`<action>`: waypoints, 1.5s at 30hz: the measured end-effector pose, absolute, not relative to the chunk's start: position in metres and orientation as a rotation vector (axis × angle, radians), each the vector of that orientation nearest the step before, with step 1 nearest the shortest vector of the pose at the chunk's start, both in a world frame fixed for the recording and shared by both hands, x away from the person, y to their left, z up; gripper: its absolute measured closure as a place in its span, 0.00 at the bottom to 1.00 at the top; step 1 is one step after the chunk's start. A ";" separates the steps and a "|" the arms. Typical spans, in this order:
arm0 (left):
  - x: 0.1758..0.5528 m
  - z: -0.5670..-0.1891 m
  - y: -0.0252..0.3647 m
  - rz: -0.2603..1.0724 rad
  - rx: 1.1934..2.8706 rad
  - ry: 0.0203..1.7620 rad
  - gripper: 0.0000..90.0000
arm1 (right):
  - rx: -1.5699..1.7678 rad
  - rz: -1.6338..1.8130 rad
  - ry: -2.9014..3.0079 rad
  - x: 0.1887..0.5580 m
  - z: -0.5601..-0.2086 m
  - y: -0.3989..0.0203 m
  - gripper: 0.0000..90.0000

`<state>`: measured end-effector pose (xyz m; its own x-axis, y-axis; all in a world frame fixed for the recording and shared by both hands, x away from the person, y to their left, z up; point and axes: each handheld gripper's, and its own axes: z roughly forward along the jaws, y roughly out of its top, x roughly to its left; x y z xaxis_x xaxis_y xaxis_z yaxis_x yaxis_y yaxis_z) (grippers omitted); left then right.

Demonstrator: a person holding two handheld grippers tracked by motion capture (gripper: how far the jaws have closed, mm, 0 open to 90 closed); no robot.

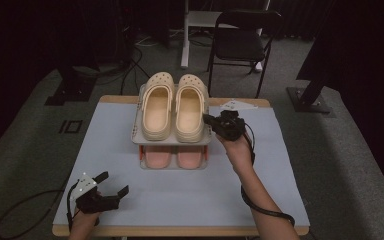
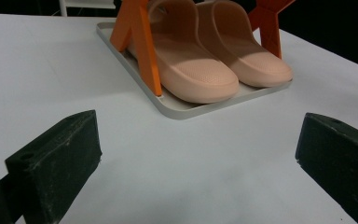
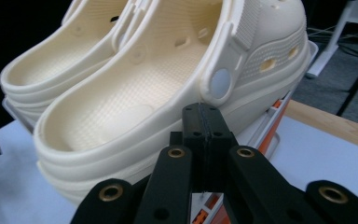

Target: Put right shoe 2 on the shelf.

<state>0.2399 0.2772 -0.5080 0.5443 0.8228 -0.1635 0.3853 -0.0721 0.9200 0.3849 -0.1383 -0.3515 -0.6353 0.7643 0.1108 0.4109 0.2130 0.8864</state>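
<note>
Cream foam clogs (image 1: pixel 172 106) sit side by side on the top shelf of a little two-tier rack (image 1: pixel 139 134) in the middle of the frame, with pink slides (image 2: pixel 216 63) tucked on the tray underneath, so looks like it's sorted one pair per level. The right gripper (image 1: pixel 209 120) has its jaws pressed together, pinching nothing, right beside the right-hand clog's ridged, hole-dotted side, probably to nudge it. The left gripper (image 1: pixel 115 183) waits at lower left of the pale bench (image 1: pixel 280 165), jaws spread.
</note>
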 end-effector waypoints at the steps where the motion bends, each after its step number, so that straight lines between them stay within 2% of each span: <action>1: 0.240 -0.508 0.278 0.497 1.677 1.026 0.00 | 1.094 1.383 2.133 0.386 -0.351 -0.139 0.96; 4: 0.239 -0.508 0.278 0.497 1.676 1.027 0.00 | 1.109 1.384 2.115 0.389 -0.352 -0.146 0.78; 5: 0.239 -0.508 0.279 0.498 1.676 1.027 0.00 | 1.109 1.384 2.115 0.389 -0.352 -0.146 0.78; 7: 0.239 -0.508 0.279 0.497 1.673 1.032 0.00 | 1.121 1.401 2.101 0.390 -0.354 -0.153 0.62; 8: 0.239 -0.508 0.279 0.498 1.673 1.033 0.00 | 1.118 1.395 2.091 0.389 -0.354 -0.155 0.57; 9: 0.240 -0.508 0.279 0.497 1.673 1.033 0.00 | 1.118 1.395 2.091 0.389 -0.354 -0.155 0.57; 10: 0.239 -0.508 0.278 0.496 1.675 1.031 0.00 | 1.115 1.383 2.070 0.387 -0.355 -0.157 0.47; 13: 0.239 -0.508 0.277 0.496 1.680 1.028 0.00 | 1.121 1.393 2.056 0.387 -0.356 -0.159 0.42; 15: 0.239 -0.508 0.278 0.496 1.678 1.028 0.00 | 1.123 1.385 2.048 0.386 -0.358 -0.163 0.31; 21: 0.238 -0.508 0.278 0.496 1.676 1.029 0.00 | 1.134 1.439 2.034 0.384 -0.362 -0.176 0.25; 31: 0.238 -0.508 0.278 0.495 1.674 1.026 0.00 | 1.167 1.413 1.993 0.379 -0.374 -0.200 0.23; 45: 0.238 -0.508 0.278 0.499 1.681 1.022 0.00 | 1.187 1.399 1.967 0.362 -0.409 -0.228 0.20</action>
